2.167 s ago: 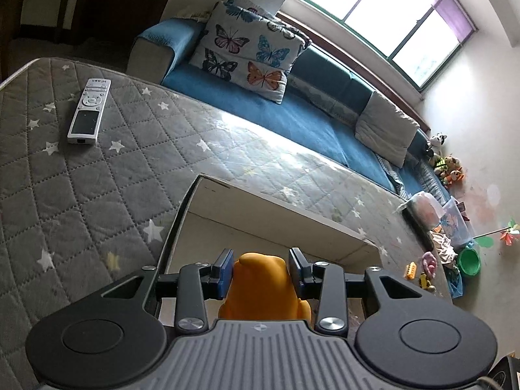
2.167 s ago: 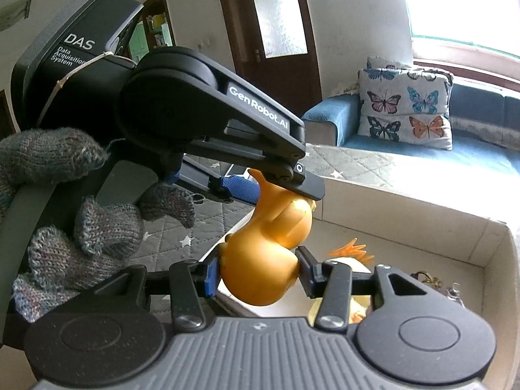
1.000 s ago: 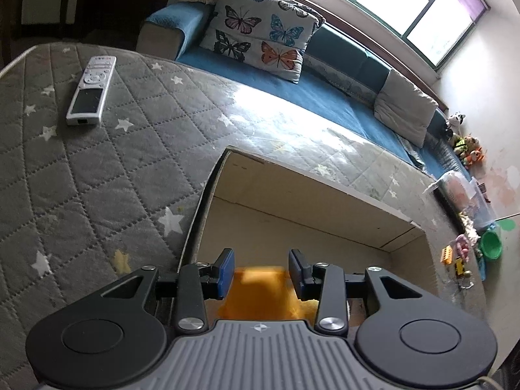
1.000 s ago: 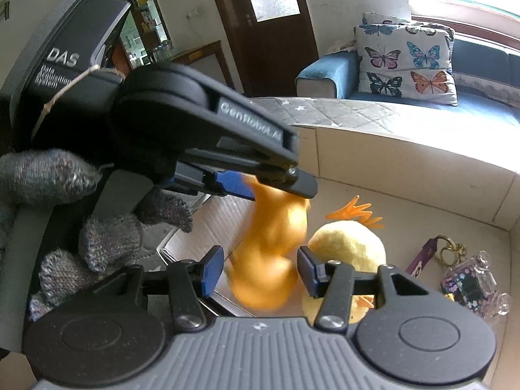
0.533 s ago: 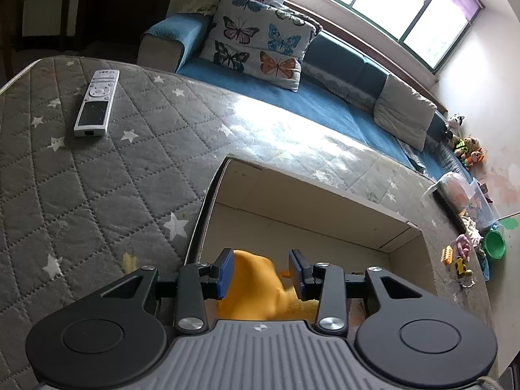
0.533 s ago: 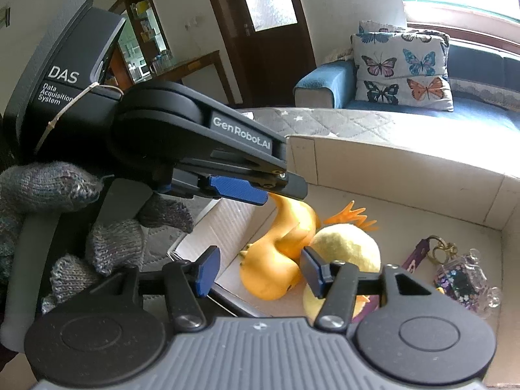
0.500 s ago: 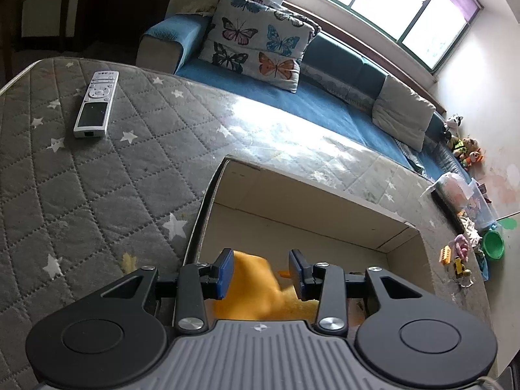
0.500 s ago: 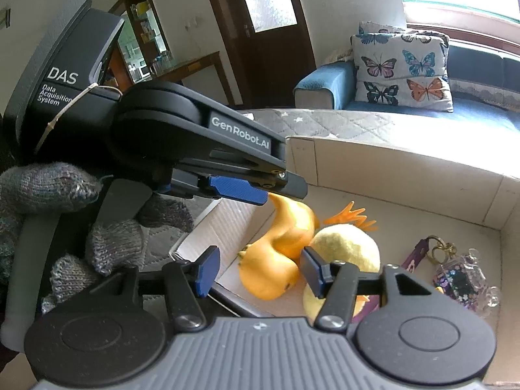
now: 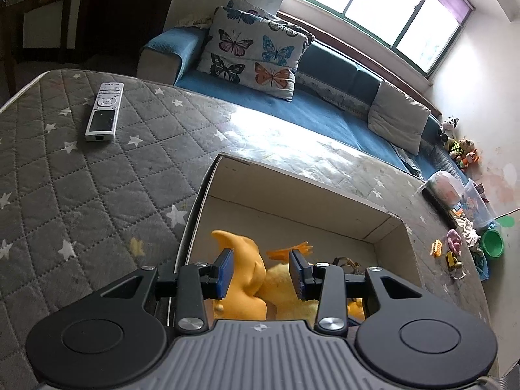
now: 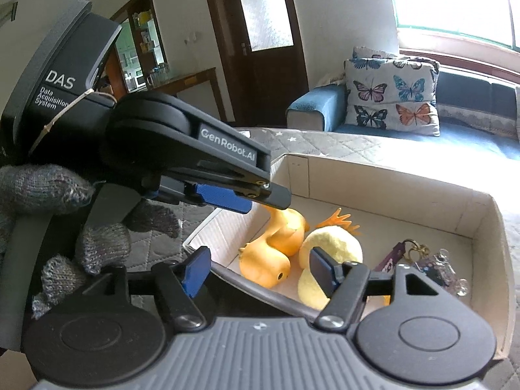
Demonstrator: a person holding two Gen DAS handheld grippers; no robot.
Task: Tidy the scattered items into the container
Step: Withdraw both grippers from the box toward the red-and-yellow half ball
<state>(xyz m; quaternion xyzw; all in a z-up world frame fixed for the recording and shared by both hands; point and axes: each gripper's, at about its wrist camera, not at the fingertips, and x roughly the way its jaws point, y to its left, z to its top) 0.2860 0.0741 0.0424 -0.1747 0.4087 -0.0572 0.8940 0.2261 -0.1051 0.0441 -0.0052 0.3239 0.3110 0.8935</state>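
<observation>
Orange rubber duck [image 10: 274,250] lying on its side in the cardboard box [image 10: 383,182], touching a yellow plush chick [image 10: 331,253]; keychains [image 10: 422,260] near the far corner. Right gripper [image 10: 260,271] above, jaws just widened, gripping nothing. Left gripper [image 9: 261,273] likewise spread, clear of the duck. Remote control [image 9: 104,112] on the quilted mattress [image 9: 81,175], well apart from the box.

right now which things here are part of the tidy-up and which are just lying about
Part of the job:
- cardboard box
- orange rubber duck, in the box
- yellow plush toy, in the box
- keychain, in the box
- remote control, on the quilted mat

Lying about:
- butterfly cushion
- blue sofa
</observation>
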